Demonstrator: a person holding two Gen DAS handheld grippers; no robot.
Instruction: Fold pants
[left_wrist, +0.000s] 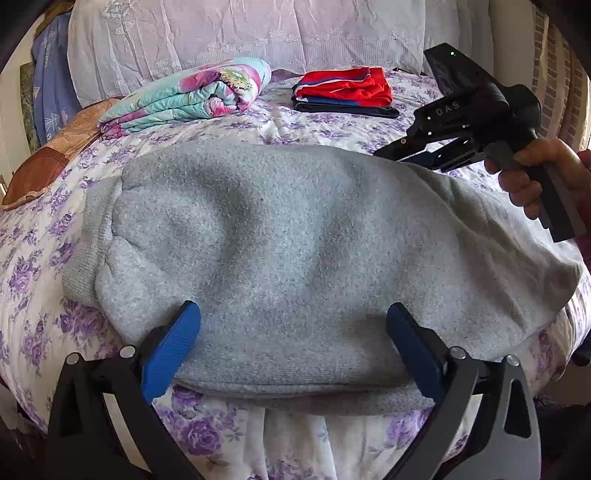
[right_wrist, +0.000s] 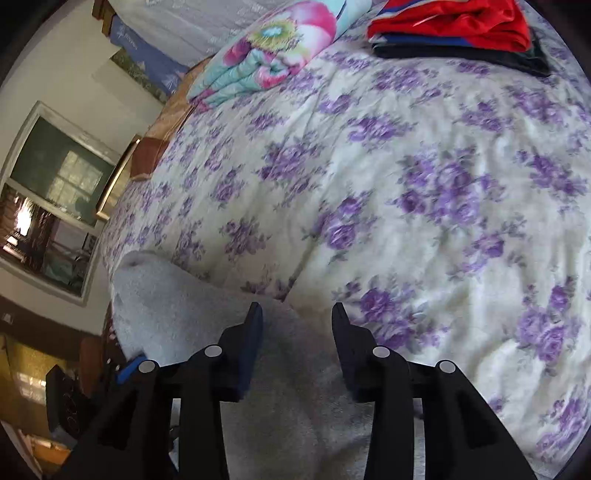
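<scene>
Pants (left_wrist: 295, 251) of soft grey fleece lie folded in a wide bundle across the near part of a bed covered by a white quilt printed with purple flowers (left_wrist: 33, 280); their near edge runs close to where the quilt drops over the bedside. The only readable writing is "DAS", in pale letters on the black body of the right gripper (left_wrist: 410, 155), which a bare hand (left_wrist: 535, 177) holds above the far right edge of the grey bundle. In the right wrist view its dark fingers (right_wrist: 255, 347) stand moderately apart, nothing between them, over the grey fleece (right_wrist: 184, 314).

The left gripper (left_wrist: 293, 321) is spread wide, its blue ribbed pads (left_wrist: 173, 350) set at either side of the near edge of the bundle, gripping nothing.

Beyond the pants a broad stretch of quilt lies bare. At the far side, against pale lilac pillows (left_wrist: 240, 33), sit a rolled floral blanket in turquoise and pink (left_wrist: 192, 96) and, well apart, a flat stack of red, blue and black folded clothes (left_wrist: 343, 92).
</scene>
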